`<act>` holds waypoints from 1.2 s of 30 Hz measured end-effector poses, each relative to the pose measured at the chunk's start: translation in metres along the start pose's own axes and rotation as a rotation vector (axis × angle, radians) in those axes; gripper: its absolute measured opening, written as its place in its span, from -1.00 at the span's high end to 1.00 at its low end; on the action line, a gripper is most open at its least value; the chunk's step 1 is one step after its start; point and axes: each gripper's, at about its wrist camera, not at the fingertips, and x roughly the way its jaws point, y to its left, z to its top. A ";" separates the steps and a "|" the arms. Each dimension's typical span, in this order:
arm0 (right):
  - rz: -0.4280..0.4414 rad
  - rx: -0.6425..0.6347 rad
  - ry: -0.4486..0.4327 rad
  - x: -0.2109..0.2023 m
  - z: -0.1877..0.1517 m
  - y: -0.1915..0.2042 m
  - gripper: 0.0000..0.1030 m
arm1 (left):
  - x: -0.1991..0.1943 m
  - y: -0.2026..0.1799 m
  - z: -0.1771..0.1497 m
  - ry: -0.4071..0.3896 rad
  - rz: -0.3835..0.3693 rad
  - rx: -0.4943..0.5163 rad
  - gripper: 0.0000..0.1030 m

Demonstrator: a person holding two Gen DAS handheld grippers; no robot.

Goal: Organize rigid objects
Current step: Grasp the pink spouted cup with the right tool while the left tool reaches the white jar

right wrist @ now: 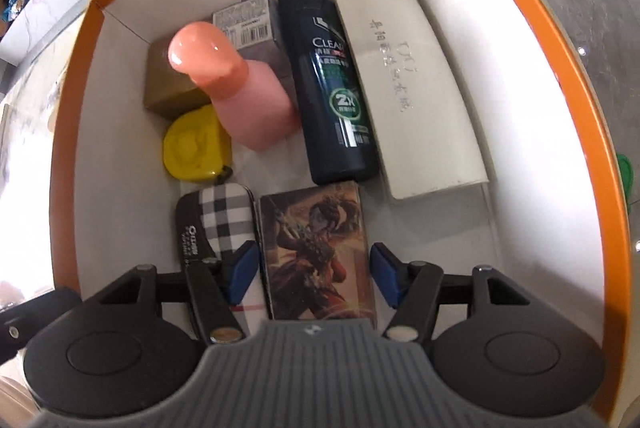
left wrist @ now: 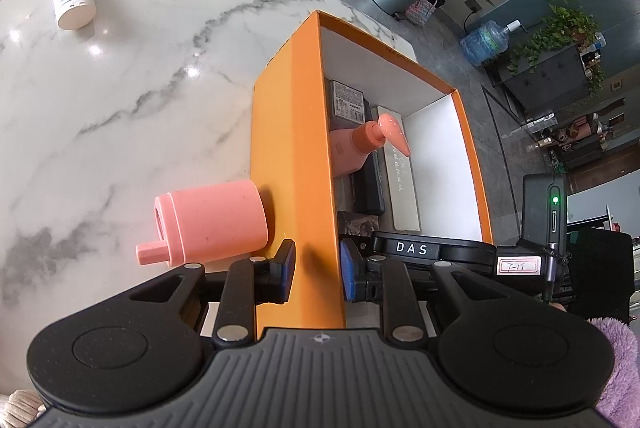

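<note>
Picture card [right wrist: 318, 252] is seen flat on the orange box [right wrist: 576, 132] floor between the spread right gripper [right wrist: 316, 278] pads, long axis along them, while the box wall is straddled, perhaps gripped, by the left gripper [left wrist: 316, 268]

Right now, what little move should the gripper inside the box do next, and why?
Probably lift the right hand-held gripper straight up out of the orange box. Its blue fingers stand apart on either side of the picture card box, which seems to lie flat on the floor. A pink bottle waits outside on the marble table.
</note>
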 end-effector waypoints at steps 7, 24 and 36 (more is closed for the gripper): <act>-0.015 -0.045 -0.084 -0.031 -0.009 0.009 -0.15 | -0.024 0.009 0.006 -0.037 -0.010 0.050 0.49; 0.095 -0.811 -0.118 -0.018 -0.005 0.175 -0.12 | -0.086 0.061 0.015 -0.007 0.178 0.344 0.49; -0.116 -1.426 0.102 0.055 -0.033 0.216 -0.34 | -0.064 0.083 0.021 0.079 0.173 0.576 0.49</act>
